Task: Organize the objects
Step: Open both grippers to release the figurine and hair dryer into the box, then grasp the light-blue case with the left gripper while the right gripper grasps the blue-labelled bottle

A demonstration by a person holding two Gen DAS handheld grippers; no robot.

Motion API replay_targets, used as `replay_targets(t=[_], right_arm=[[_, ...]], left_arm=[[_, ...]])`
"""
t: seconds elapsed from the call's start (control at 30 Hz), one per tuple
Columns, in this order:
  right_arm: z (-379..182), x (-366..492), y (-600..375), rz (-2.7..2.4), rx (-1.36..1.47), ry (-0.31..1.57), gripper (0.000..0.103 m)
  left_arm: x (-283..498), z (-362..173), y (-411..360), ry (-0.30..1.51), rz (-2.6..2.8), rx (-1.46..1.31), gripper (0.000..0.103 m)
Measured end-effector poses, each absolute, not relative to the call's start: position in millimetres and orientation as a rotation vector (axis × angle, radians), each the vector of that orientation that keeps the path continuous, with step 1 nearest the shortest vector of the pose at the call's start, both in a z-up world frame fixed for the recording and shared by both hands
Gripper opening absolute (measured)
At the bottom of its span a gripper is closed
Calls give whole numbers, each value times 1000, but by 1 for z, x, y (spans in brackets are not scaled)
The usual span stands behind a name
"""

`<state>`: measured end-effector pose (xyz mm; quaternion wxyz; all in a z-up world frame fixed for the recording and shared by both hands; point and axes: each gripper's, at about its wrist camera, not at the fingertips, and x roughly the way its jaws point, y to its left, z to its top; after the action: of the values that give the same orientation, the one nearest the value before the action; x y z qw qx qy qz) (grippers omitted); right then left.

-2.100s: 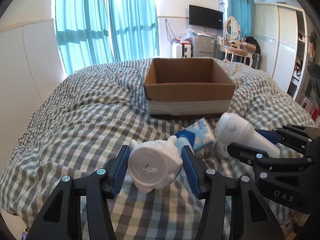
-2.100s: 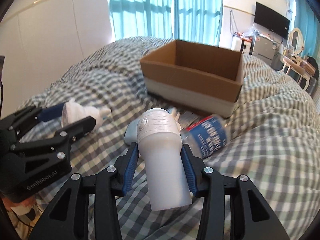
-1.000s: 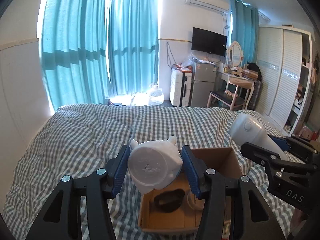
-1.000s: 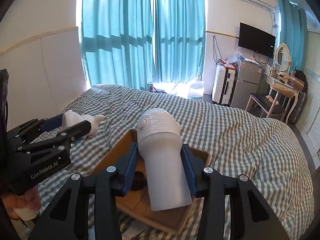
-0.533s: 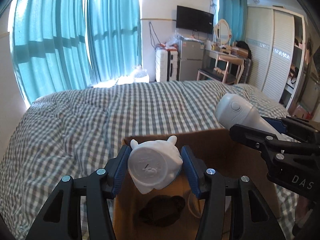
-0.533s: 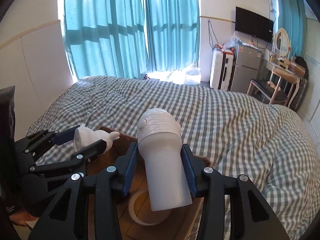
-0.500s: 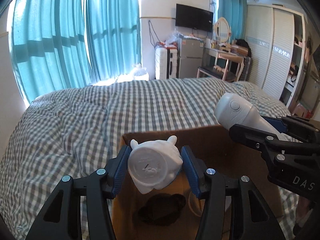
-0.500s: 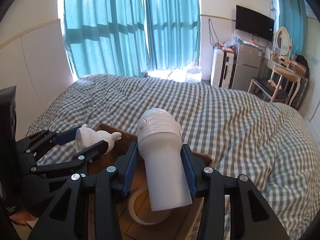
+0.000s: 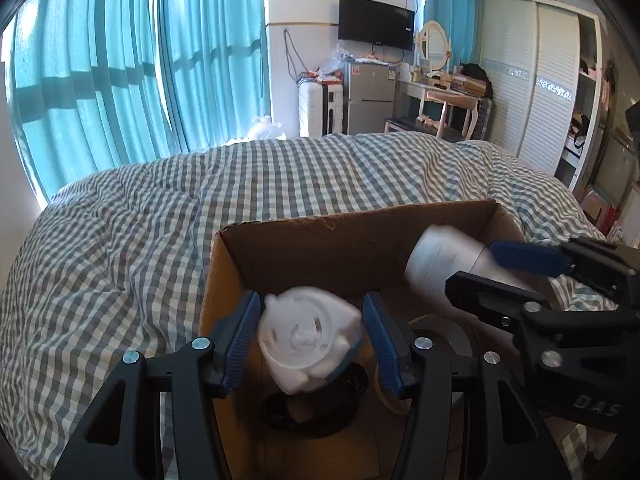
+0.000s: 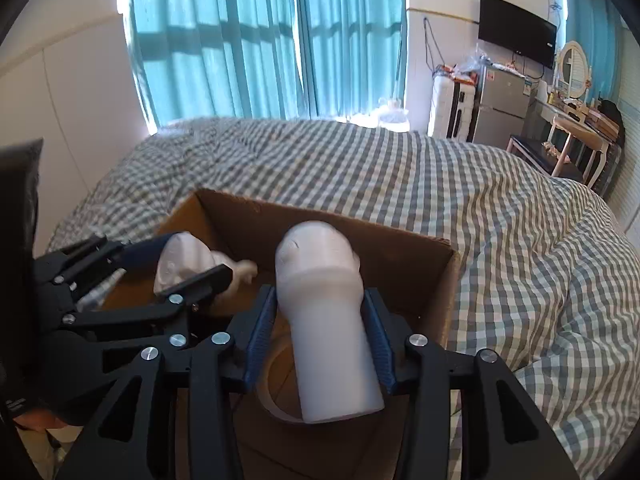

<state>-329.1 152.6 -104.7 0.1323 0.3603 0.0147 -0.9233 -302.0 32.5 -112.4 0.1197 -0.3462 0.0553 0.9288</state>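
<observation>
A grey-and-white checked bedspread [image 9: 120, 260] is spreading out ahead of the left claw [image 9: 312, 320] and to its left. Beyond it, teal curtains [image 9: 120, 80] are hanging far ahead and to the left. A black television [image 9: 376, 22] is hanging high on the wall straight ahead, with a silver fridge [image 9: 370, 96] and a white suitcase [image 9: 316, 108] standing below. A white wardrobe [image 9: 532, 80] is standing far ahead on the right.

**Bright bedroom, teal curtains**

A bed [image 9: 160, 232] under a grey-and-white checked cover fills the room. Behind it, daylight glows through teal curtains [image 9: 120, 80] on a wide window. On the white far wall hangs a black television [image 9: 375, 22] — below it a small grey fridge [image 9: 370, 96], a dressing table with an oval mirror [image 9: 434, 46], and a chair [image 9: 452, 114]. A white louvred wardrobe [image 9: 532, 92] stands at the right.
</observation>
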Motion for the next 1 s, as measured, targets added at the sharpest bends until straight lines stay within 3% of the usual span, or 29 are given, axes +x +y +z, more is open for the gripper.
replay_targets(t=[0.03, 0.1, 0.37, 0.43, 0.57, 0.83, 1.0], right_arm=[[-102, -327, 154, -2689, 1030, 29, 63], [-96, -320, 161, -2705, 990, -27, 69], [-72, -279, 178, -2748, 953, -118, 74], [-63, -263, 181, -2750, 932, -146, 75], [-38, -235, 182, -2743, 884, -131, 79], [-6, -175, 175, -2739, 767, 9, 99], [-11, -150, 174, -2720, 732, 79, 100]], left_arm=[[-300, -111, 33, 174, 2724, -1001, 72], [-296, -107, 32, 171, 2735, -973, 81], [-263, -76, 22, 148, 2773, -933, 89], [-251, -66, 17, 134, 2787, -927, 98], [-225, -47, 6, 104, 2798, -953, 98], [-178, -31, -21, 67, 2863, -983, 103], [-152, -48, -31, 41, 2860, -1040, 103]])
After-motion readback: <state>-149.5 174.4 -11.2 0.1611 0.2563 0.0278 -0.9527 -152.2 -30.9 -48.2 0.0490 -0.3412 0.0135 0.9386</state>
